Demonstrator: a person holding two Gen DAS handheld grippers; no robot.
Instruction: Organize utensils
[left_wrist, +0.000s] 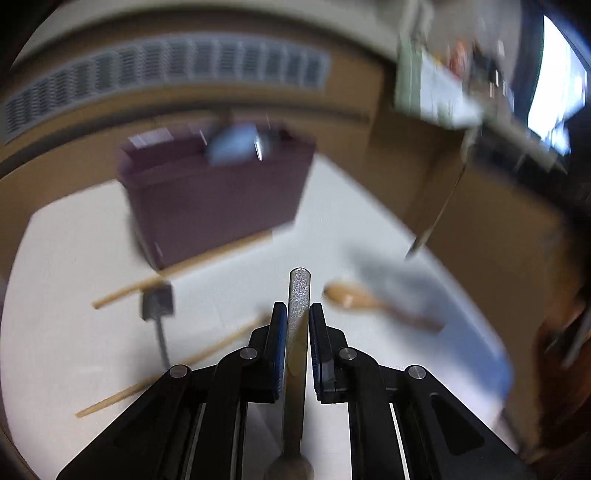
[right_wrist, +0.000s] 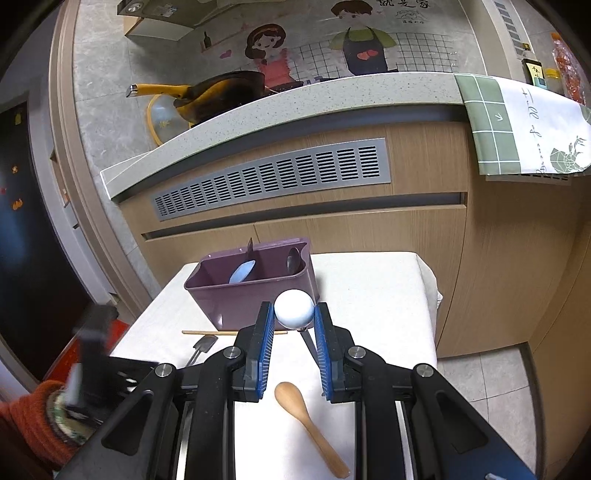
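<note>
My left gripper (left_wrist: 297, 314) is shut on the flat metal handle of a utensil (left_wrist: 298, 295), held above the white table; the view is blurred. My right gripper (right_wrist: 294, 314) is shut on a white ladle (right_wrist: 294, 308) by its bowl, just in front of the purple utensil bin (right_wrist: 255, 291). The bin holds a light blue spoon (right_wrist: 242, 272) and a metal spoon (right_wrist: 293, 259). It also shows in the left wrist view (left_wrist: 218, 199). A wooden spoon (right_wrist: 308, 424) lies on the table below the right gripper. It also shows in the left wrist view (left_wrist: 373, 304).
Wooden chopsticks (left_wrist: 177, 271) and a grey spatula (left_wrist: 158, 310) lie on the white table (right_wrist: 376, 295). The chopstick (right_wrist: 221, 332) and the spatula (right_wrist: 205, 346) also show in front of the bin. A wooden cabinet with a vent grille (right_wrist: 273, 177) stands behind. The table drops off at its right edge.
</note>
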